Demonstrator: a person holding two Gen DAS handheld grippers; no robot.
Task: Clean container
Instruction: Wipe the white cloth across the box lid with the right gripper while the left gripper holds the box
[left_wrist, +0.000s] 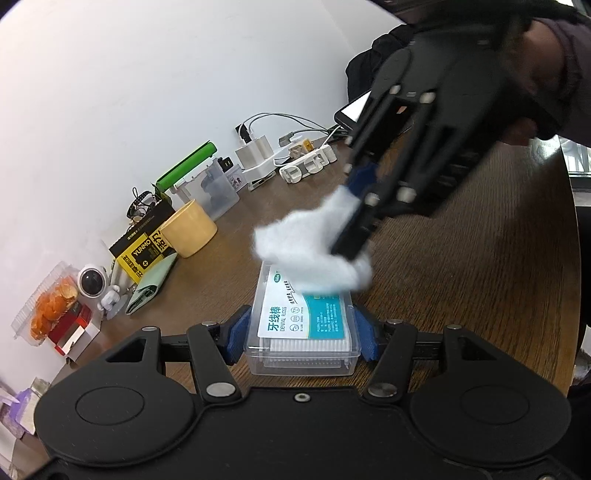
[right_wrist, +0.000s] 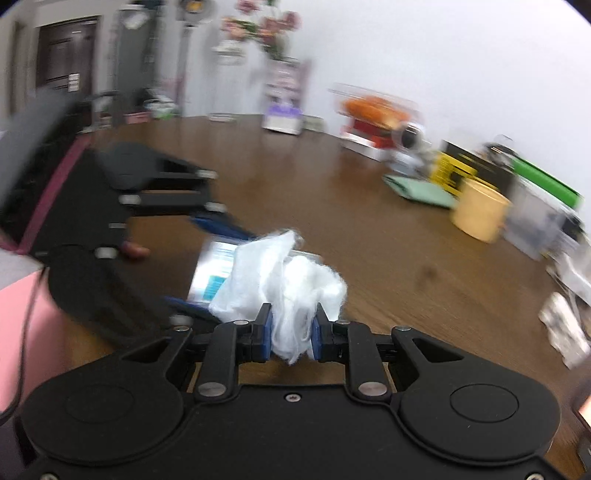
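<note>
While the left hand-held gripper (left_wrist: 301, 332) clamps the clear floss container (left_wrist: 303, 328) by its long sides on the table (left_wrist: 461, 295), we judge it light, rigid and slippery, with the right hand-held gripper (right_wrist: 291, 328) pinching a soft white wipe (right_wrist: 284, 273) on its lid.

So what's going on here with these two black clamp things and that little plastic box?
A person is cleaning a clear plastic box of dental floss picks on a wooden table, using a hand-held gripper in each hand. The left gripper is clamped on the sides of the box, holding it steady. The right gripper pinches a crumpled white tissue and presses it onto the far end of the lid, so the wipe is under way. Cups, boxes and chargers sit along the wall, untouched.
</note>
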